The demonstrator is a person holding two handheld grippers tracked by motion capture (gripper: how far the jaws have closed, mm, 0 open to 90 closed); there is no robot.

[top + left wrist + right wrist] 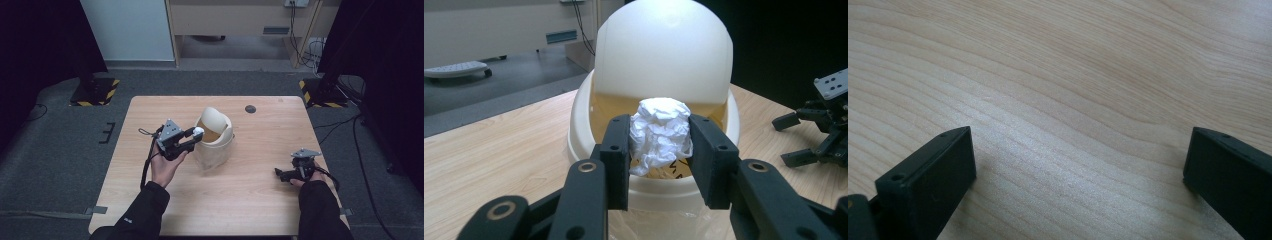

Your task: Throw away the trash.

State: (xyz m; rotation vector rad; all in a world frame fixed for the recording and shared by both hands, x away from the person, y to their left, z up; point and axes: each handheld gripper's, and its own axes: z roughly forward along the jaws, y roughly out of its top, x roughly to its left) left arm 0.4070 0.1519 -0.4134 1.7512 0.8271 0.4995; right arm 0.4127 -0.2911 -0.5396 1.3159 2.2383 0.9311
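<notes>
A small white bin (215,150) with a swing lid (664,50) tipped open stands near the middle of the wooden table (260,200). My left gripper (195,136) is shut on a crumpled ball of white paper (660,132), held at the bin's rim (579,130) over the opening. In the high view the paper ball (198,131) sits just left of the bin's mouth. My right gripper (281,175) rests low over the table at the right, its jaws wide apart with bare wood (1073,100) between them. The right gripper (796,137) also appears far off in the left gripper view.
A small dark round disc (250,109) lies on the table behind the bin. Grey carpet (55,150) surrounds the table, with black stands on hazard-striped bases (95,92) at the back corners and a wooden cabinet (235,20) beyond.
</notes>
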